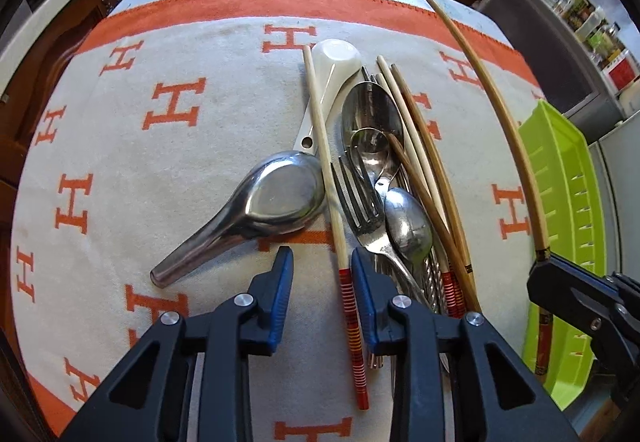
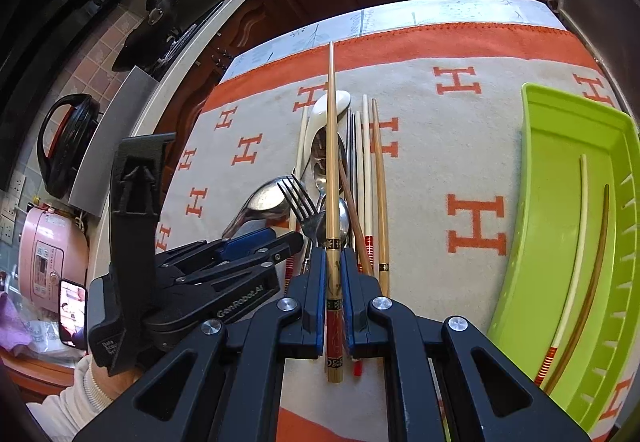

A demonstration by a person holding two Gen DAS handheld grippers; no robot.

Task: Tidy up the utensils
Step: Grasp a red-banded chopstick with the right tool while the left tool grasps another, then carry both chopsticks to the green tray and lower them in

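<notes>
- A big cloth (image 1: pixel 168 169) with orange "H" letters covers the table.
- The green tray (image 2: pixel 560 201) sits at the right and already holds two chopsticks.
- The pile of utensils (image 1: pixel 376 177) lies in the middle.
- The right gripper (image 2: pixel 332 282) is clenched on a gold chopstick (image 2: pixel 331 145); keep it level over the tray.
- The left gripper (image 1: pixel 322 282) is released around a pale chopstick (image 1: pixel 324 161); squeeze only that one.
- Its side reads "GenRobot.AI".
</notes>
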